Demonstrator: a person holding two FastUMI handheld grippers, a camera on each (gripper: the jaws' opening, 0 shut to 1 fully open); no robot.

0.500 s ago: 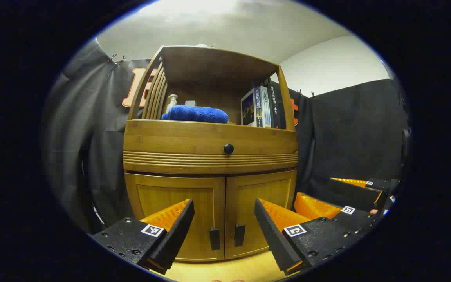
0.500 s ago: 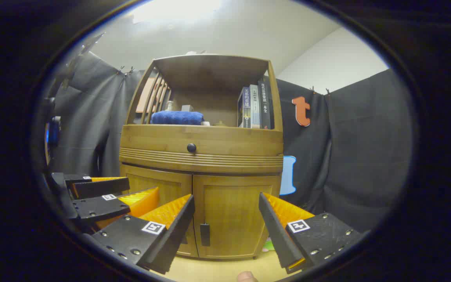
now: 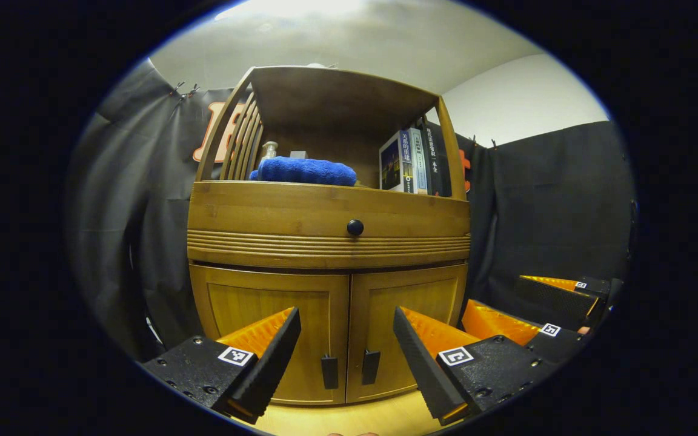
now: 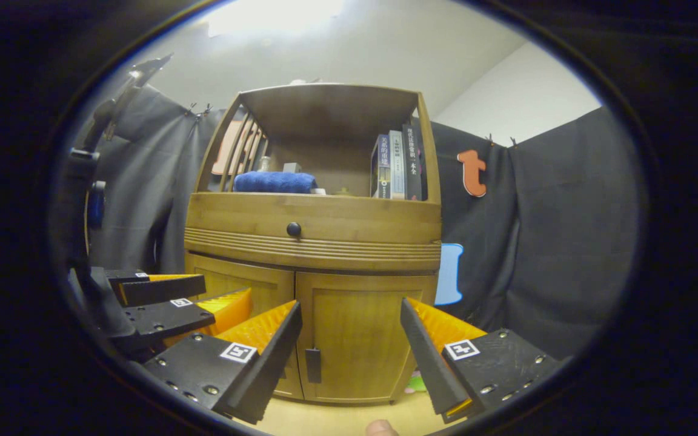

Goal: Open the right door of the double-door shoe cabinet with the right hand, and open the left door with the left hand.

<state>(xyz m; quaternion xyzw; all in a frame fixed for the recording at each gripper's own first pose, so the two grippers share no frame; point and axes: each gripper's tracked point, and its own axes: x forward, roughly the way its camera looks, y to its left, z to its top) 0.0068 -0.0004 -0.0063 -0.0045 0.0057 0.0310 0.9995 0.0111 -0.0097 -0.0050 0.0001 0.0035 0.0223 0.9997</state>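
The wooden shoe cabinet [image 3: 325, 209] stands in front of me with both lower doors closed. In the left gripper view the left door [image 3: 246, 297] and right door [image 3: 412, 287] each carry a dark handle, left handle [image 3: 329, 371] and right handle [image 3: 371, 366], side by side at the centre seam. My left gripper [image 3: 346, 342] is open, short of the doors and facing the seam. The right gripper [image 3: 537, 321] shows farther off at the right. In the right gripper view my right gripper [image 4: 352, 342] is open, facing the right door [image 4: 361, 303] and its handle [image 4: 312, 365]. The left gripper [image 4: 167, 303] sits at the left.
Above the doors is a drawer with a black knob [image 3: 355, 227]. The open shelf holds a folded blue towel [image 3: 305, 171], a small bottle [image 3: 268, 150] and upright books [image 3: 412, 162]. Black cloth walls surround the cabinet. A small green object [image 4: 417, 381] lies by its right foot.
Both grippers have edged a little closer to the cabinet, which looks slightly larger. Doors remain closed and both grippers stay open.
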